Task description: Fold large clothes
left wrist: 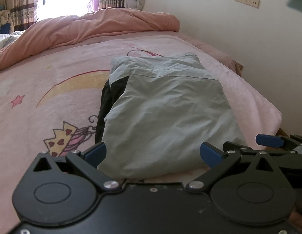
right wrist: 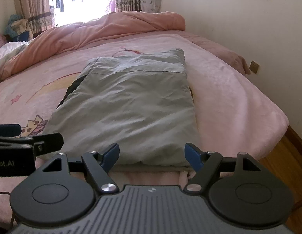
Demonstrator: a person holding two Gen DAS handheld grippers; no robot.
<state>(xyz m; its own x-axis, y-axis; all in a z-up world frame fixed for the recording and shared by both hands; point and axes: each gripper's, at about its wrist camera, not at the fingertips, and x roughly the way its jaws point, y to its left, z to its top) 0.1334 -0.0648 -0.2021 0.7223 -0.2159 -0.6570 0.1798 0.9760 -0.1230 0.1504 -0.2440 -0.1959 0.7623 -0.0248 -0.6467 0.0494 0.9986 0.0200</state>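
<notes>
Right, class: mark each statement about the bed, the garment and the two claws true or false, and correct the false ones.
1. The grey garment lies folded on the pink blanket. True.
2. The right claw is clamped shut. False: it is open.
3. The left claw holds the garment in the air. False: it is open and the garment lies on the bed.
4. A rumpled pink quilt lies beyond the garment. True.

Showing pale grey-green over black lining: folded fabric garment [right wrist: 127, 105]. Wearing pink with yellow moon, crown and star prints: plush bed blanket [right wrist: 229, 89]. Glowing salmon-pink: rumpled quilt [left wrist: 104, 25].
</notes>
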